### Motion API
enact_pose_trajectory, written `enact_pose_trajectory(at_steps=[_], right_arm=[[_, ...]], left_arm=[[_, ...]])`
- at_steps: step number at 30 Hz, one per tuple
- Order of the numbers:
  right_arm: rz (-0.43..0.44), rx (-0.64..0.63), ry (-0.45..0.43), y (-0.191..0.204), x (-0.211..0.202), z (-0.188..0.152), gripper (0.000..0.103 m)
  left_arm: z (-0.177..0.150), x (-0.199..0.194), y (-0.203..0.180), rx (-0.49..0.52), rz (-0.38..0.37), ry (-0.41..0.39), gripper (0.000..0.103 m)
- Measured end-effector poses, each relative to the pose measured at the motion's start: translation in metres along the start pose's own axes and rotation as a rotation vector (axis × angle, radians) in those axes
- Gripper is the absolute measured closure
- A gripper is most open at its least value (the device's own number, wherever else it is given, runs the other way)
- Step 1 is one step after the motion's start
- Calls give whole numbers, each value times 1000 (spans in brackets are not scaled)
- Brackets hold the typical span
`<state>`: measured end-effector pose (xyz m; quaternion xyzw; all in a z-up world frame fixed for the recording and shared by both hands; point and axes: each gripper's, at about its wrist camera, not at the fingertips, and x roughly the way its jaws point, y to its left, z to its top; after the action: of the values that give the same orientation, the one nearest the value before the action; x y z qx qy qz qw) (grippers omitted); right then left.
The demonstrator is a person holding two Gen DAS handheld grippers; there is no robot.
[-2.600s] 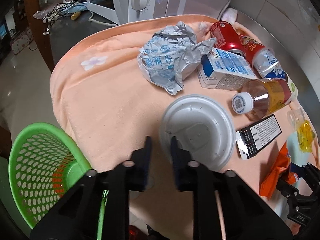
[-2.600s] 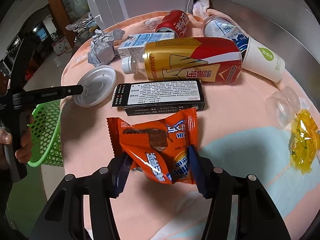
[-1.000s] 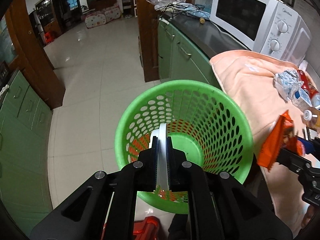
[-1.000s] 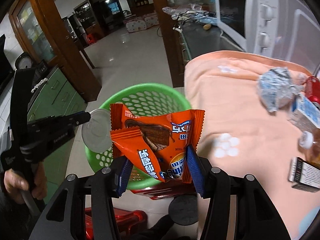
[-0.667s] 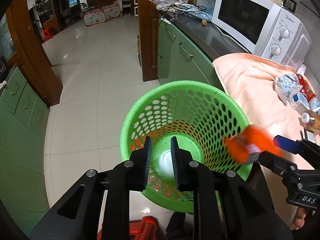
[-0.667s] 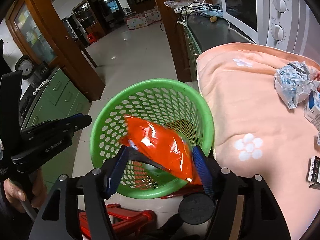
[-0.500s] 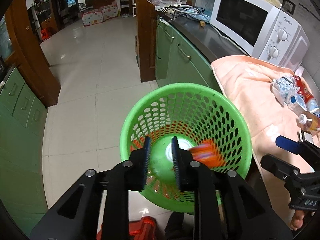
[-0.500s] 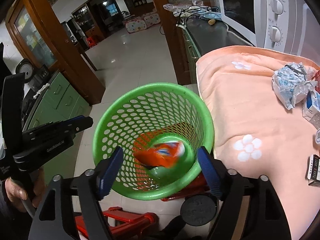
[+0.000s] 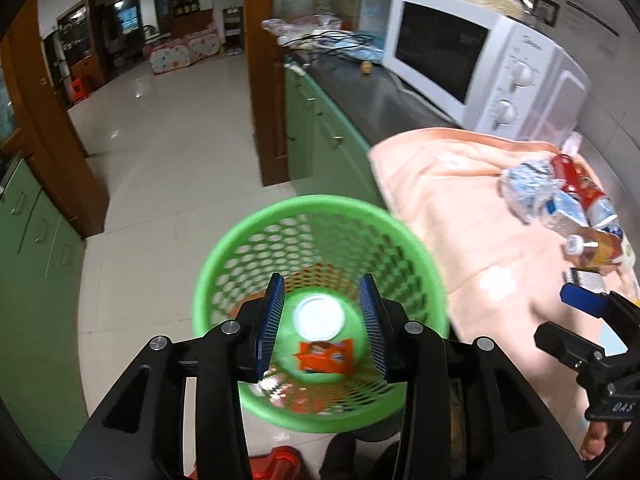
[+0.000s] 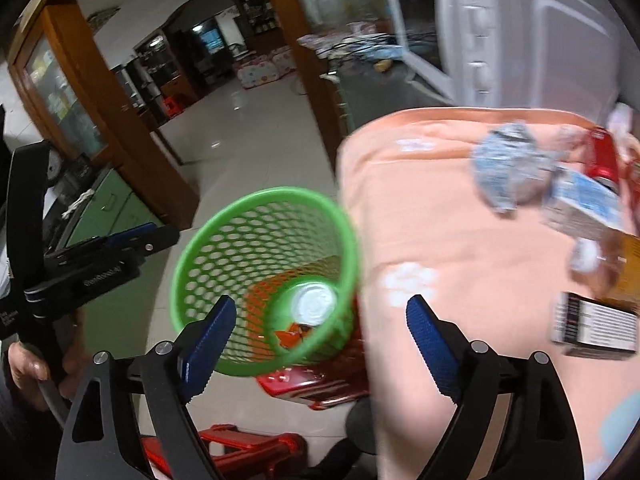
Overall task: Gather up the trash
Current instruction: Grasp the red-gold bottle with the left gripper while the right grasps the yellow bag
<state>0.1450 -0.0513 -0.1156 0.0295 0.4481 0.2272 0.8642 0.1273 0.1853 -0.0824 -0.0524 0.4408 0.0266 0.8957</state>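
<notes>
A green mesh basket (image 9: 248, 256) (image 10: 224, 240) stands on the floor beside the table. In it lie a white plastic lid (image 9: 319, 317) (image 10: 313, 303) and an orange snack wrapper (image 9: 325, 355) (image 10: 291, 335). My left gripper (image 9: 322, 322) is open and empty above the basket. My right gripper (image 10: 320, 338) is open wide and empty over the basket's edge. On the peach cloth (image 9: 460, 216) (image 10: 448, 208) lie crumpled foil (image 9: 524, 188) (image 10: 508, 168), a carton (image 10: 584, 204), a red can (image 9: 568, 172) (image 10: 602, 156), a bottle (image 9: 596, 248) and a black box (image 10: 596, 328).
A white microwave (image 9: 476, 64) stands on the dark counter behind the cloth. Green cabinets (image 9: 320, 120) run under the counter. A red stool (image 10: 312, 384) sits under the basket. Open tiled floor (image 9: 168, 160) lies to the left.
The left gripper let the white lid fall into the basket and opened wider. The right gripper dropped the orange wrapper into the basket and opened. Both views have swung towards the table.
</notes>
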Motion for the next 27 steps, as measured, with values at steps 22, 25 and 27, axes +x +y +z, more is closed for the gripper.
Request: enact_pose_trajectory(at_steps=[22, 25, 27], right_arm=[[-321, 255, -53, -201, -106, -62, 16], [-349, 288, -61, -216, -119, -72, 16], [-371, 308, -63, -224, -128, -80, 16]], left_arm=[[8, -2, -207, 332, -298, 9, 46], [8, -1, -246, 426, -344, -1, 43], [7, -1, -263, 469, -373, -3, 41]])
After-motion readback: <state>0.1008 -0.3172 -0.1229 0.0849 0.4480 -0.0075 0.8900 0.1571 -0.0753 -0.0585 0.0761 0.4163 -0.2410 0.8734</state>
